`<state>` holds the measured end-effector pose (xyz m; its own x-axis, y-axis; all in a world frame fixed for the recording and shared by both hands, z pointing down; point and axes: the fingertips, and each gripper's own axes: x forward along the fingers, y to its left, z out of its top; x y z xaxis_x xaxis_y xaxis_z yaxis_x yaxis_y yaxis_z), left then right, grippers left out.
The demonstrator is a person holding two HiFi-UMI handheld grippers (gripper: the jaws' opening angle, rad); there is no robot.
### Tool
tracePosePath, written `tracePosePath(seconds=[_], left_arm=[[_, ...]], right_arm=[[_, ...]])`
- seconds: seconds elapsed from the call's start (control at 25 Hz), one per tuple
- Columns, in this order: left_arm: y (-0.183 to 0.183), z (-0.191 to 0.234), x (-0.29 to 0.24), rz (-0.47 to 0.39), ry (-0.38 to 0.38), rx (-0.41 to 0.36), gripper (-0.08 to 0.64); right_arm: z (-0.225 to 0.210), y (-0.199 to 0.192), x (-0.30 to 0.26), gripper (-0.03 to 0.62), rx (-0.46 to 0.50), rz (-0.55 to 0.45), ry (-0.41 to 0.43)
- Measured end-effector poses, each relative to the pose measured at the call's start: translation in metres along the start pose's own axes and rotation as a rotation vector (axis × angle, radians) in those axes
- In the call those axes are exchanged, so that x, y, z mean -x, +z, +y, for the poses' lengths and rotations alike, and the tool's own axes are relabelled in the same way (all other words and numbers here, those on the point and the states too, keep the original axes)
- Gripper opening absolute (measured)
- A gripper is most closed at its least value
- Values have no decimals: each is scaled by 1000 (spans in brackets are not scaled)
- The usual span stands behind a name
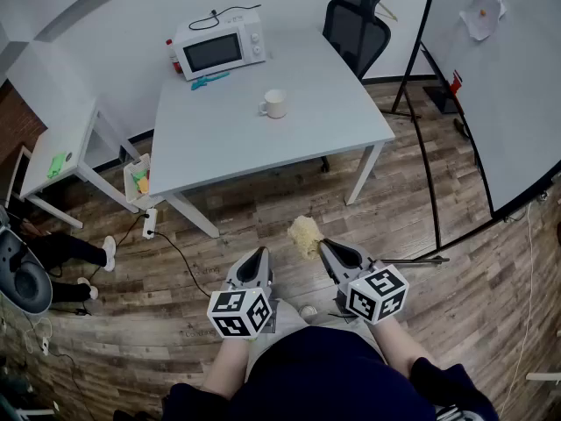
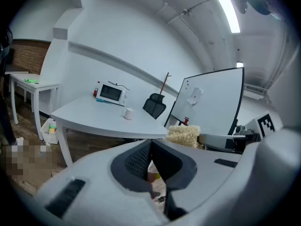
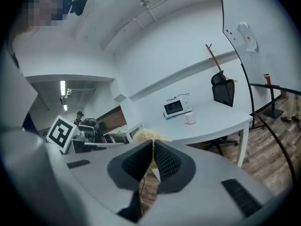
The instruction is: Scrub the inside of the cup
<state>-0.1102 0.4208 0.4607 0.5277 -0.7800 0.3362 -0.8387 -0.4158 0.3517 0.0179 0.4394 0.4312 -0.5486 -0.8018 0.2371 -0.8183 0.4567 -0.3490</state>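
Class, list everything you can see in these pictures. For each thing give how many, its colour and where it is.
table: one, white, middle of the room
cup: one, white, on the table near its middle
microwave: one, white, far left corner of the table
teal utensil: one, teal, on the table in front of the microwave
bottle: one, red, left of the microwave
office chair: one, black, behind the table
whiteboard: one, white on a black stand, right side
side table: one, white, left side
scrubber: one, pale yellow, in the right tool
left tool: one, grey, shut and empty
right tool: one, grey, shut on the scrubber
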Motion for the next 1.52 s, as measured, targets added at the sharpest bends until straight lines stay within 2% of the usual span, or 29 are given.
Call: tracePosePath(seconds=[0.64, 1.04, 1.32, 1.52], left_arm=[[-2, -7, -6, -3, 9, -7, 18], [-7, -2, -11, 23, 25, 13, 18], [-7, 8, -30, 40, 18, 23, 18], [7, 19, -58, 46, 7, 29, 18]], right_arm=[[-5, 1, 3, 32, 1, -9, 23], [-14, 0, 0, 34, -36, 3, 17], [-28, 0, -14, 34, -47, 17, 0], [-44, 13, -36, 32, -49, 20, -10]])
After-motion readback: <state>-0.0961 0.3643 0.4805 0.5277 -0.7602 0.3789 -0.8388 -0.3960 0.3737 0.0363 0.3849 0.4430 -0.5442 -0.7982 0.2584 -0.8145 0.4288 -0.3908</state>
